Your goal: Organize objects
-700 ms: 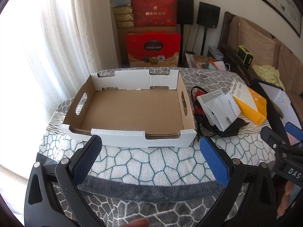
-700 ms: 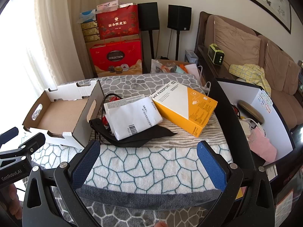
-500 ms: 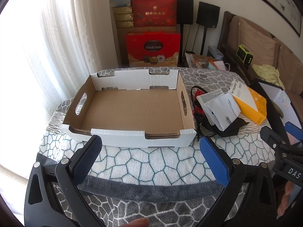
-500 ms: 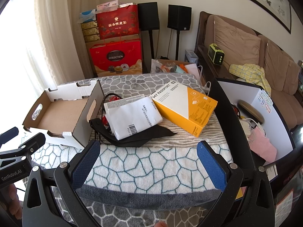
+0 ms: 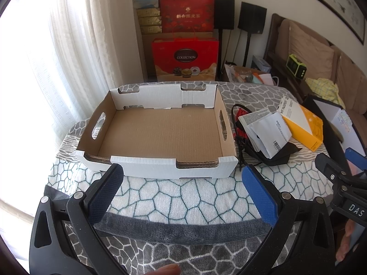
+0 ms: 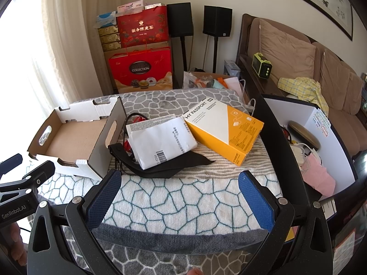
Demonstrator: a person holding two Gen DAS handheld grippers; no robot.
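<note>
An empty white cardboard tray with a brown floor sits on the patterned towel, just beyond my left gripper, which is open and holds nothing. To the tray's right lie a white envelope, a yellow and white box, a black pouch and black and red cords. My right gripper hangs open and empty over the towel, short of that pile. The tray shows at its left.
Red gift boxes and black speakers on stands stand against the far wall. A dark-framed bin with a pink pouch and cables sits right of the table. A sofa lies beyond. A curtain hangs at the left.
</note>
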